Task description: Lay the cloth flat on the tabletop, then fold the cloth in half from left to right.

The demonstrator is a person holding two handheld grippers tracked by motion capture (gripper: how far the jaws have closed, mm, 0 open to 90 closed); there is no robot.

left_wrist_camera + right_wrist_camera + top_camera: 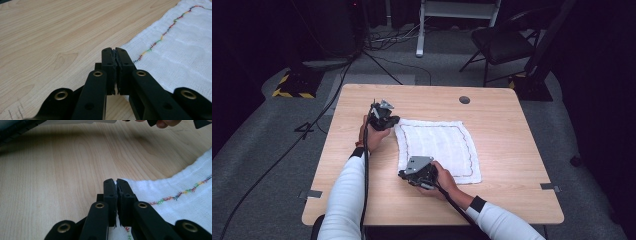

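Where the light wooden square table [362, 200] stands on grey carpet, one item lies on it: a white square gauze cloth with a multicoloured stitched border line [437, 145], spread flat slightly right of the table's centre, its left edge gently wavy.

Left gripper [388, 121]: black, two-jawed, held in the person's left hand [373, 134] at the cloth's far left corner. In the left gripper view the jaws are clenched, pads pressed together, at the cloth's very corner [130, 45]; whether a pinch of fabric sits between the pads cannot be told.

Right gripper [404, 175]: black with a grey three-cornered plate on top, held in the person's right hand [444, 180] at the cloth's near left corner. In the right gripper view the jaws are likewise clenched, tips at the cloth's edge [150, 185], with the stitched line running just to their right; a grip on fabric cannot be confirmed.

Further items: round grey grommet [464, 99] near the table's far edge; black folding chair [502, 45] beyond the table; black cables [312, 125] across the floor; yellow-and-black striped base [292, 90] at far left.
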